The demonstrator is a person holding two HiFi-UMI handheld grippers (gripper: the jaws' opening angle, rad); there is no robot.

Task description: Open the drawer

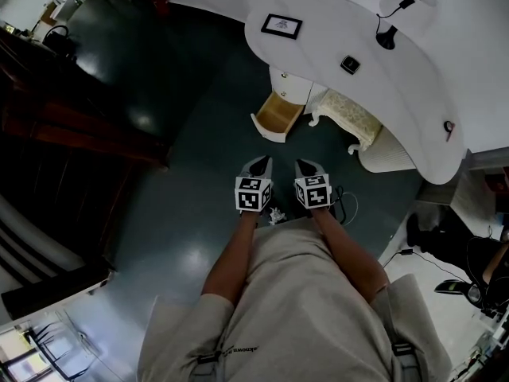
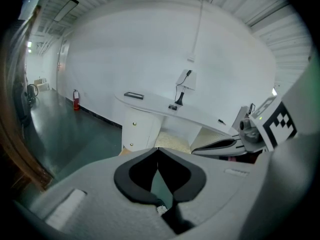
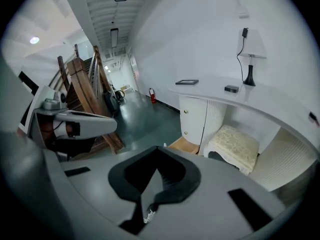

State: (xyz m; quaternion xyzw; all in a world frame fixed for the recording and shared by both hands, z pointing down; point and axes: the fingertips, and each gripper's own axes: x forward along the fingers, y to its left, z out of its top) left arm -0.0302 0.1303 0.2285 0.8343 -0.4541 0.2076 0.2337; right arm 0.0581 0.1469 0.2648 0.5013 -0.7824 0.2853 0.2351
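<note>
A white cabinet (image 1: 290, 86) stands under the curved white desk (image 1: 413, 110). Its bottom drawer (image 1: 277, 115) is pulled out over the dark floor and shows a bare wooden inside. In the right gripper view the drawer (image 3: 184, 144) peeks out just beyond the jaws, below the cabinet (image 3: 193, 115) with its two brass knobs. My left gripper (image 1: 260, 163) and right gripper (image 1: 305, 166) hang side by side close to my body, well short of the drawer. Both point towards it. The left gripper (image 2: 158, 151) and the right gripper (image 3: 157, 149) are each shut with nothing between the pads.
On the desk sit a framed picture (image 1: 281, 25), a small dark box (image 1: 350, 64) and a lamp (image 1: 388, 36). A cushioned stool (image 1: 348, 116) stands right of the drawer. A wooden staircase (image 1: 71, 122) runs along the left. Cables (image 1: 343, 204) lie by my feet.
</note>
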